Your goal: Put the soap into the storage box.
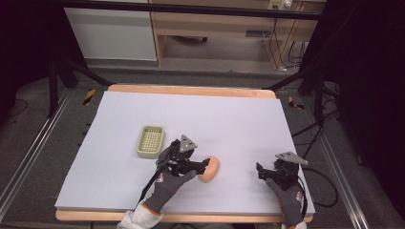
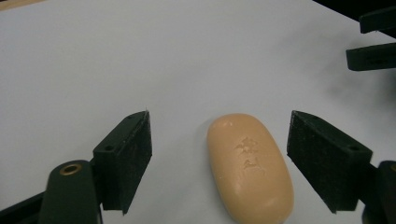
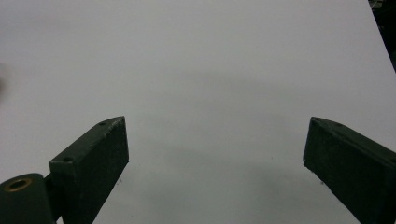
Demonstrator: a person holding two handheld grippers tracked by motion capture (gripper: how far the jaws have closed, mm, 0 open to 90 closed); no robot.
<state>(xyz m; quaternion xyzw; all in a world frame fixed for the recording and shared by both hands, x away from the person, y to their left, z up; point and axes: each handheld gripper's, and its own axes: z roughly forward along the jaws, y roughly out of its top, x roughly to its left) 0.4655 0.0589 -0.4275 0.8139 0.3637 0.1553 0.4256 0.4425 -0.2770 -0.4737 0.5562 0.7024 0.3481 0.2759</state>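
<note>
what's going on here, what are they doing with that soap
A person at a table holds tongs in each hand. The left tongs are open around a peach-coloured soap bar lying flat on the white sheet, one jaw on each side with a gap to both, so nothing is gripped yet. The right tongs are open over bare sheet, off to the side. A pale green slotted soap dish sits empty just beyond the left hand.

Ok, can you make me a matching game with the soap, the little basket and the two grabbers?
Things:
1. soap
2. basket
3. left gripper
4. right gripper

Descriptions:
A. pale green, with no soap in it
B. open, over bare white table
C. peach-coloured oval
D. open, jaws either side of the soap

Pairs: 1-C, 2-A, 3-D, 4-B
</note>
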